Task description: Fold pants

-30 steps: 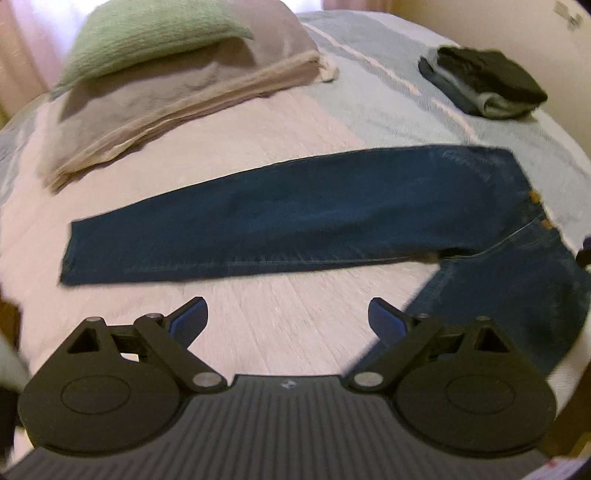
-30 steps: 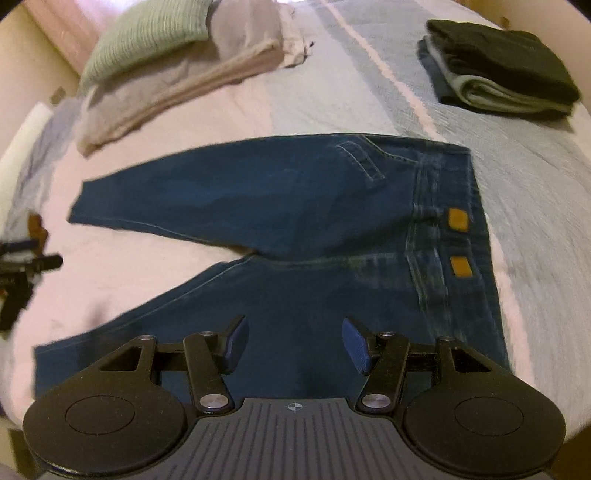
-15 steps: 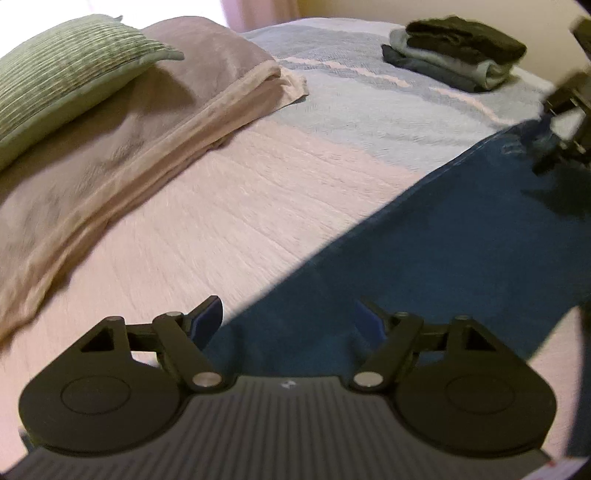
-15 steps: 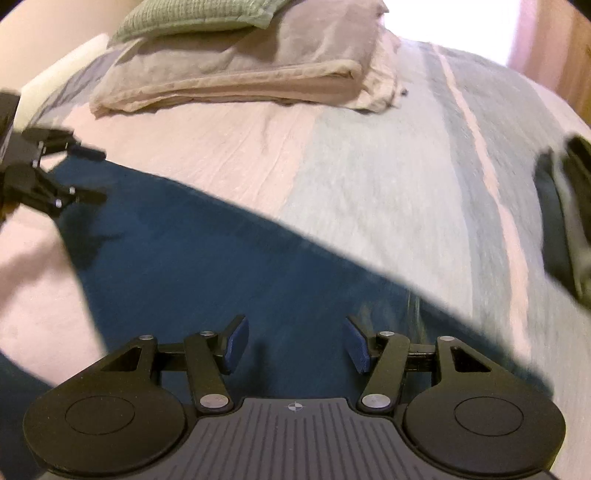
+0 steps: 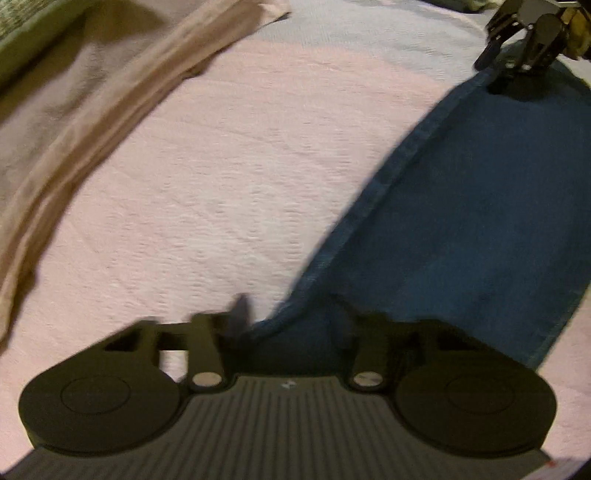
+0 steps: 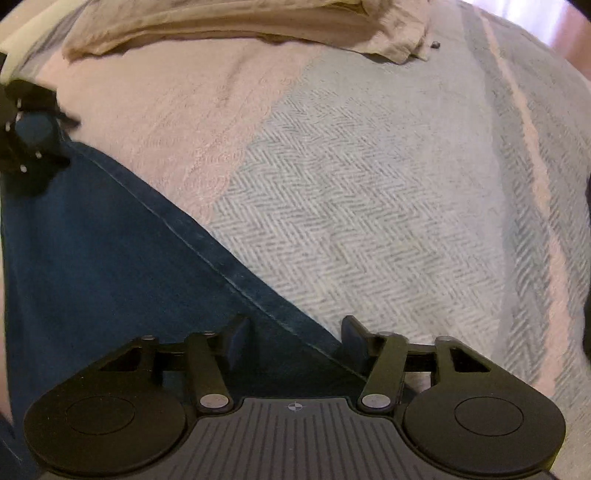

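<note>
No readable words or numbers show; each tool (image 6: 295, 339) body bears perhaps a small round emblem.

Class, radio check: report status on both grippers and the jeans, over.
Left gripper open, low over far seam of dark blue denim jeans. Right gripper open, straddling same edge. Jeans flat on pink-and-grey woven bedspread. Nothing in the way.

Beyond the seam edge of the pants (image 6: 110, 236), you have open bed (image 6: 369, 192) ahead of the right gripper (image 6: 293, 341), bare up to the beige pillow (image 6: 229, 22) at the far end. On your left side, the pink cover (image 5: 229, 177) lies flat and unobstructed between the denim (image 5: 480, 221) and the folded beige bedding (image 5: 110, 85), which bounds that lane.
</note>
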### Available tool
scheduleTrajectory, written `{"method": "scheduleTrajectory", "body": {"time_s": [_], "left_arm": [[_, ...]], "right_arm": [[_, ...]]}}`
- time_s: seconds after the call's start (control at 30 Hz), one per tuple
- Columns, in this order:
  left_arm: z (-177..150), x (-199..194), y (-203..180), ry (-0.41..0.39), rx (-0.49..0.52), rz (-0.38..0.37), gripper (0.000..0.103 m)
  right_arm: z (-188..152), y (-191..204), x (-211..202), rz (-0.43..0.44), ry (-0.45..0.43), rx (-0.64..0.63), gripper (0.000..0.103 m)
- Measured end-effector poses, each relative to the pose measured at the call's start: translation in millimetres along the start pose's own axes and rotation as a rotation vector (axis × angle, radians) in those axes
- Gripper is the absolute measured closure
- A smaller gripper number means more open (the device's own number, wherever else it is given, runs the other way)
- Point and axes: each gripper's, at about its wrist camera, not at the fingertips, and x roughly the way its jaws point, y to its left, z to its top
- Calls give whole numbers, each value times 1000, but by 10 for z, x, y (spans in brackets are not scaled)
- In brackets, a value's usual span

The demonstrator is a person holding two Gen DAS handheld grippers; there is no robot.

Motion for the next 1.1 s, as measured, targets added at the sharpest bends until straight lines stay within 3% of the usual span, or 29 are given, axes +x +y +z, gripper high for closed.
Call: {"method": "scheduleTrajectory", "body": {"time_s": [0.1,0.2,0.4,0.5,0.6,0.7,0.8,0.87,0.97,1.03,1.1], "left_arm": [[-49,-63,-261,4,97,94,98],[-105,-328,-421,-30,72,185,99],[-416,-1500,-1114,-183,-166,369,98],[-765,-2028,-1664,-200,-322,398,98],[-1181,-2309,-2234,-168,-499,391,98],[-1655,-2260,-2762,-28,-718,330,97],[-1939,-2159,-3173,37,-819,329,96],[-1949,-2207,-3279,4,-862,342,95],[-1974,-2389,-3326,-80,-963,313,74],[-1965,-2520,-3396,-108,-953,331,52],[-1927,-2635,-3527,-109,-867,394,48]], "right_arm": [[-103,243,-144,-74,-7,-148,96],[-268,435,-495,-138,-102,-201,97],[-1005,1249,-1610,-281,-354,-317,97],[-1517,1731,-2032,-273,-396,-317,97],[-2106,2191,-2199,-209,-357,-262,97],[-2562,2494,-2077,-97,-188,-155,93],[-2996,2561,-1827,-64,7,-15,91],[-3195,2432,-1862,-32,15,129,86],[-3391,2091,-2055,0,-52,416,51],[-3472,1826,-2184,32,-118,596,48],[-3606,1616,-2302,52,-179,755,48]]}}
